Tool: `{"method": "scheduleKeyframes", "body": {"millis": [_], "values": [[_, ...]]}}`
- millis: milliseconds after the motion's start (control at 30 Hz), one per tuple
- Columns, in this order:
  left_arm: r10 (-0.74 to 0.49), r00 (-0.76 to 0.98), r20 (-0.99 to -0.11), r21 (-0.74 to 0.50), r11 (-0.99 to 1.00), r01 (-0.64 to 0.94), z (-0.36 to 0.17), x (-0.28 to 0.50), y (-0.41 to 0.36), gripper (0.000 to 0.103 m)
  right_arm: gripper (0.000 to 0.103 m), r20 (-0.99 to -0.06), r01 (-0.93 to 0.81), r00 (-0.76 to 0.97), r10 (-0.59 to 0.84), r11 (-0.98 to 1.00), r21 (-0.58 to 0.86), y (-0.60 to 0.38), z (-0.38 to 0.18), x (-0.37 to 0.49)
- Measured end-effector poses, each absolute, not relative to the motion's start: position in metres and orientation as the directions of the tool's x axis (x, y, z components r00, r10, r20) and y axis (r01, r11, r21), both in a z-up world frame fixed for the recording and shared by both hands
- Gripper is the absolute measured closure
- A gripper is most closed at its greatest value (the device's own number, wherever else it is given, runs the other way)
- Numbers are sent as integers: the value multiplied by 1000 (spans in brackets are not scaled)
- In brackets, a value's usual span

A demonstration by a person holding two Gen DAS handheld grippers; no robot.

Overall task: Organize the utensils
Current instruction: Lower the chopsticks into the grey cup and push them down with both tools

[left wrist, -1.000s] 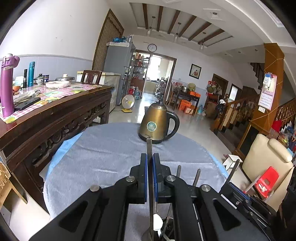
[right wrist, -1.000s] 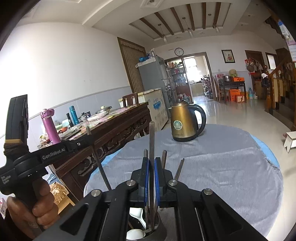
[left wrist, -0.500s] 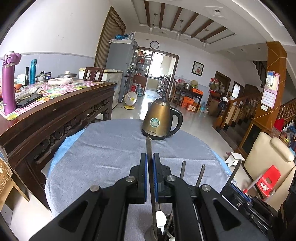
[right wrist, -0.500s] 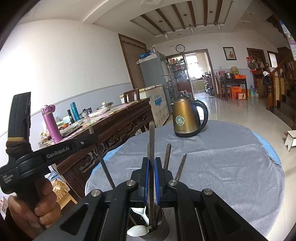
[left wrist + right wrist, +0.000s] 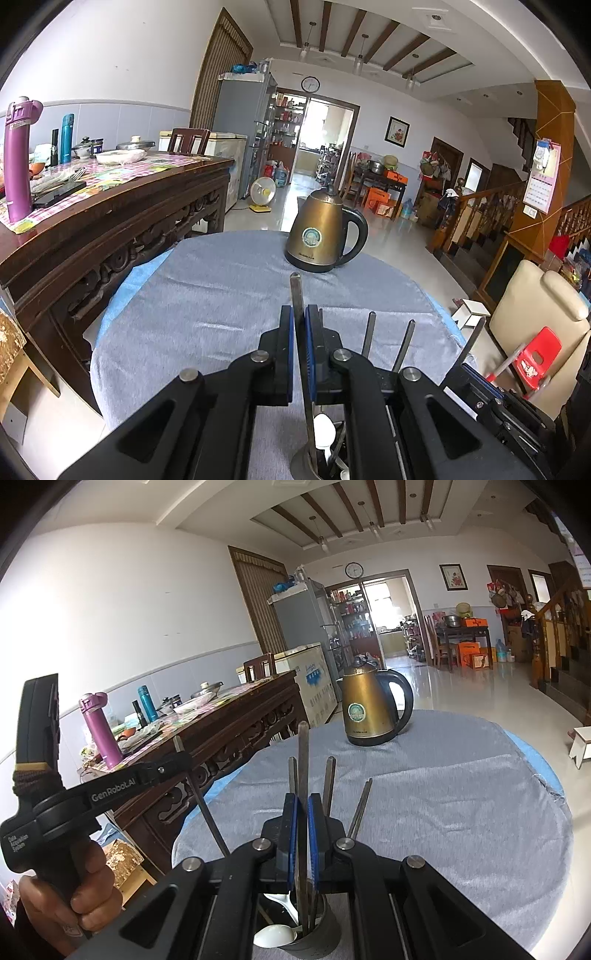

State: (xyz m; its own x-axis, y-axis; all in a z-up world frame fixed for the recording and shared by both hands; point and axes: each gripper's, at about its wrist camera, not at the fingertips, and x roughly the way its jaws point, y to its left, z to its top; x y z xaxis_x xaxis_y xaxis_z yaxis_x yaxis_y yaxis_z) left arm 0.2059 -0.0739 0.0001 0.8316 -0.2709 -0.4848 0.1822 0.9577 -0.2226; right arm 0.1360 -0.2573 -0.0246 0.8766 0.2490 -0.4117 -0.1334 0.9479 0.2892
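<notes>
My left gripper (image 5: 299,314) is shut on a steel utensil handle (image 5: 296,291) that runs down into a metal utensil cup (image 5: 301,461) below it. My right gripper (image 5: 303,801) is shut on another steel utensil handle (image 5: 303,753) standing in the same cup (image 5: 314,938). Several other steel handles (image 5: 328,779) and white spoons (image 5: 275,934) stand in the cup. In the right wrist view the left gripper (image 5: 177,764) shows at the left, clamped on its handle, in a hand.
The cup stands on a round table with a grey cloth (image 5: 207,302). A brass electric kettle (image 5: 321,236) stands at the table's far side. A dark wooden sideboard (image 5: 110,221) with a purple flask (image 5: 16,158) runs along the left. A cream chair (image 5: 535,325) is at right.
Both grippers have risen a little with their utensils still clamped; the cup shows more fully below them. The view has tilted slightly.
</notes>
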Motion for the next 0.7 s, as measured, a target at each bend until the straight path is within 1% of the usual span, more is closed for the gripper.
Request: {"method": "scheduleKeyframes", "body": {"millis": [400, 700], "values": [[-274, 805, -526, -231, 957, 175, -15, 211, -75, 97, 96, -436, -130, 862, 260, 943, 306, -256, -34, 140], [-278, 783, -556, -234, 957, 174, -23, 215, -76, 96, 96, -475, -122, 837, 272, 939, 322, -254, -46, 145]]}}
